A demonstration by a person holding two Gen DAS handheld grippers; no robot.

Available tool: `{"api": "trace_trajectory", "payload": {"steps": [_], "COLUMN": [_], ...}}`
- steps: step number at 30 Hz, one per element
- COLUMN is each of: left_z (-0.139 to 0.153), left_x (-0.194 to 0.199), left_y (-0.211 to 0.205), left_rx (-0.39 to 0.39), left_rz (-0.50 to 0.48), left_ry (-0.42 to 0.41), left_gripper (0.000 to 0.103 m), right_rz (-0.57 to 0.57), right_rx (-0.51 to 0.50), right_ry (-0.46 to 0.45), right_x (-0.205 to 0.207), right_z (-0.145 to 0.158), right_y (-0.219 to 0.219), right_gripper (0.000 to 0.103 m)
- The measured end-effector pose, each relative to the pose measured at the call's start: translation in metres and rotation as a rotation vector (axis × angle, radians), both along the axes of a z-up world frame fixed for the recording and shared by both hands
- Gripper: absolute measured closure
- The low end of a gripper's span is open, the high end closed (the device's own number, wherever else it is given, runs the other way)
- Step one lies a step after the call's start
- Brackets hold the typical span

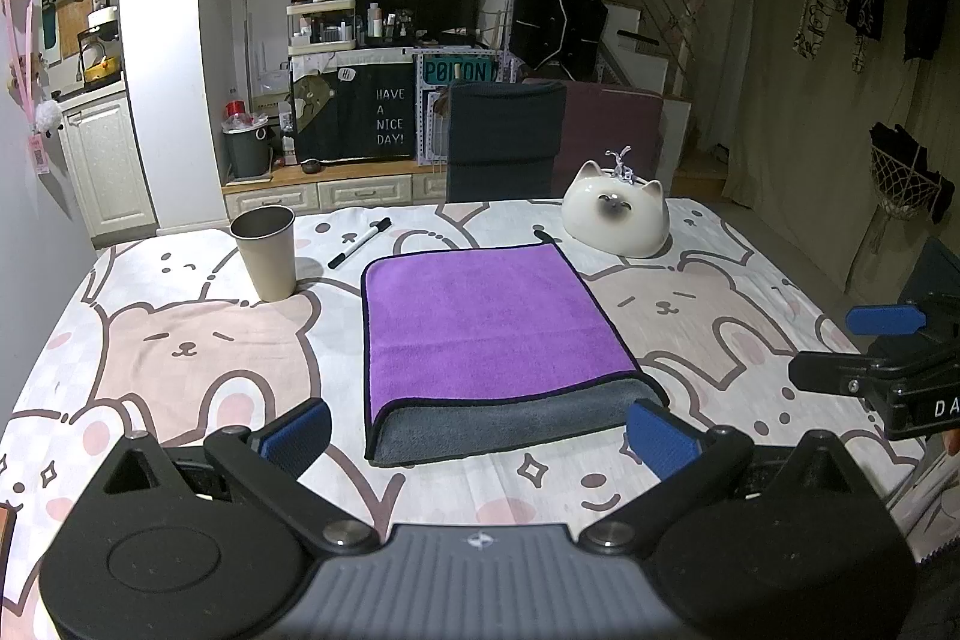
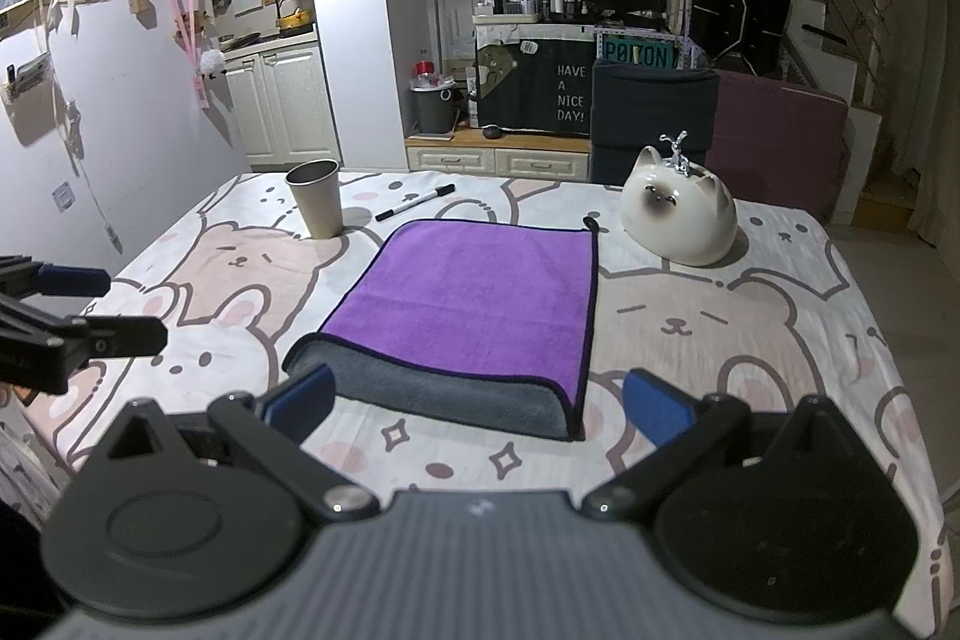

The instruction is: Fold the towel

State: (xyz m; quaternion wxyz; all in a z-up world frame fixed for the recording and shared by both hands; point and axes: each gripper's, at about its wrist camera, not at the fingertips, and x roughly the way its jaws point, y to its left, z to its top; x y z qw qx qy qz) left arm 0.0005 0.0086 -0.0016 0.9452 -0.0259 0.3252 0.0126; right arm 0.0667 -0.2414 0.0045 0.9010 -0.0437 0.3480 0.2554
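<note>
A purple towel (image 1: 486,322) with a grey underside lies folded in the middle of the table, its grey lower layer showing along the near edge. It also shows in the right wrist view (image 2: 474,298). My left gripper (image 1: 480,439) is open and empty, hovering just short of the towel's near edge. My right gripper (image 2: 480,409) is open and empty, also at the near edge. The right gripper shows at the right side of the left wrist view (image 1: 864,346), and the left gripper at the left side of the right wrist view (image 2: 108,310).
A metal cup (image 1: 267,253) and a black marker (image 1: 360,242) lie far left of the towel. A white ceramic cat (image 1: 617,217) sits at its far right. The table has a bear-print cloth (image 1: 180,340). A dark chair (image 1: 504,139) stands behind it.
</note>
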Motion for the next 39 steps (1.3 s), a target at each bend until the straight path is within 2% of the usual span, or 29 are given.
{"api": "trace_trajectory", "payload": {"steps": [12,18,28,39], "left_z": [0.0,-0.01,-0.028,-0.05], "left_x": [0.0,0.004,0.029,0.065], "left_y": [-0.001,-0.004,0.002,0.014], "left_rx": [-0.001,-0.003,0.008,-0.002], "left_rz": [0.0,0.008,0.023,0.001], "left_ry": [0.001,0.015,0.067,0.115], "left_gripper": [0.0,0.0,0.0,0.0], "right_rz": [0.0,0.006,-0.001,0.007], "right_rx": [-0.001,0.004,0.019,-0.012], "right_ry": [0.001,0.013,0.033,0.032], "right_x": [0.0,0.003,0.021,0.047], "right_z": [0.0,-0.003,-0.014,-0.022], "right_y": [0.0,0.002,0.005,0.015], "right_gripper": [0.0,0.0,0.0,0.0]}}
